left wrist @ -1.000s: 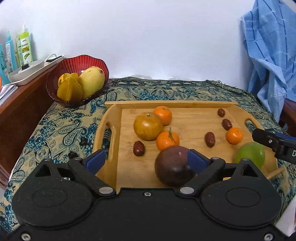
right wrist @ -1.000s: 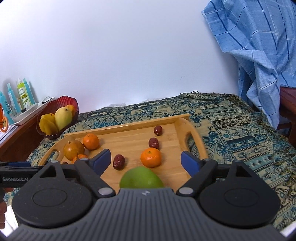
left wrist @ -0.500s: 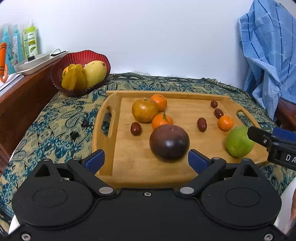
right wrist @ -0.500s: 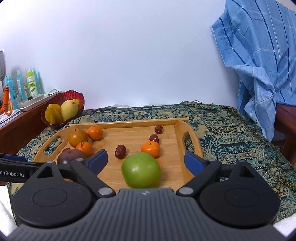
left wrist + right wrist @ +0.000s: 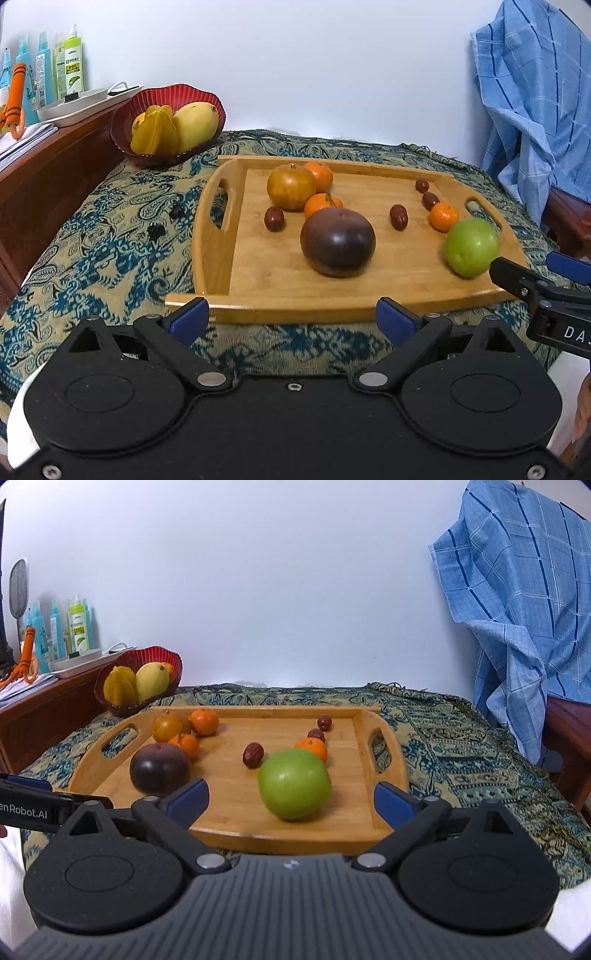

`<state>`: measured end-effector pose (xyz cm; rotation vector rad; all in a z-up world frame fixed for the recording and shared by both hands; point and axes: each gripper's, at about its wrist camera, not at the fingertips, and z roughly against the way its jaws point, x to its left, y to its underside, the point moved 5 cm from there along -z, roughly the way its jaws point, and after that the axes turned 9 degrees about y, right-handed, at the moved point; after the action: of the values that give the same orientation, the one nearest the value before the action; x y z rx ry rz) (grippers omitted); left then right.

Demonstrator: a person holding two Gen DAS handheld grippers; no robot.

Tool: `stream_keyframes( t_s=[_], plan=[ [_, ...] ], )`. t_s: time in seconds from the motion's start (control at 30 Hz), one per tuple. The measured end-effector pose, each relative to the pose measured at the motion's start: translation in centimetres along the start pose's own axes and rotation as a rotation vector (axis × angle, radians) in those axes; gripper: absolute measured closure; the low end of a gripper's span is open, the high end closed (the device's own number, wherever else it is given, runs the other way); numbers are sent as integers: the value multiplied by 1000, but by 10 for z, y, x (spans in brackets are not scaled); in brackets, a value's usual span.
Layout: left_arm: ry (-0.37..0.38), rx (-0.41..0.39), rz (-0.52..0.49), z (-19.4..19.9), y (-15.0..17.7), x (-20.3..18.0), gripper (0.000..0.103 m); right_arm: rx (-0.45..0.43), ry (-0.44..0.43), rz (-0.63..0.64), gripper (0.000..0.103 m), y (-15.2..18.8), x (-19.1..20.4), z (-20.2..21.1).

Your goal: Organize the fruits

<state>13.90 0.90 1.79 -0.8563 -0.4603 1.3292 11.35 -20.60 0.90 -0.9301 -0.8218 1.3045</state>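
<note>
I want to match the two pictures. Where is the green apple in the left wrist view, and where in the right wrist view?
Left wrist view: the green apple sits at the right, near the tray's right front corner, beside a small orange.
Right wrist view: the green apple sits near the middle, just ahead of the gripper.
Shared landmark: the red bowl with yellow fruit, beyond the wooden tray.

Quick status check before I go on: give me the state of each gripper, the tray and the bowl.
left gripper: open, nothing between the pads, short of the tray.
right gripper: jaws opening, green fruit between them but untouched.
wooden tray: flat on the cloth, loaded with loose fruit.
dark purple fruit: resting free on the tray.
red bowl: upright, holding yellow fruit.
</note>
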Motion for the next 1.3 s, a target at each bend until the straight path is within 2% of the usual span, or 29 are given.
stream_keyframes(
  t_s=[0.5, 0.9, 1.3],
  plan=[
    [-27, 30, -32, -5, 30, -5, 4, 68, 44, 31, 0, 31, -3, 3],
    [-53, 78, -47, -23, 43, -6, 3, 125, 80, 50, 0, 56, -9, -13],
    [-54, 60, -44, -31, 45, -4, 0, 140, 85, 55, 0, 64, -7, -21]
  ],
)
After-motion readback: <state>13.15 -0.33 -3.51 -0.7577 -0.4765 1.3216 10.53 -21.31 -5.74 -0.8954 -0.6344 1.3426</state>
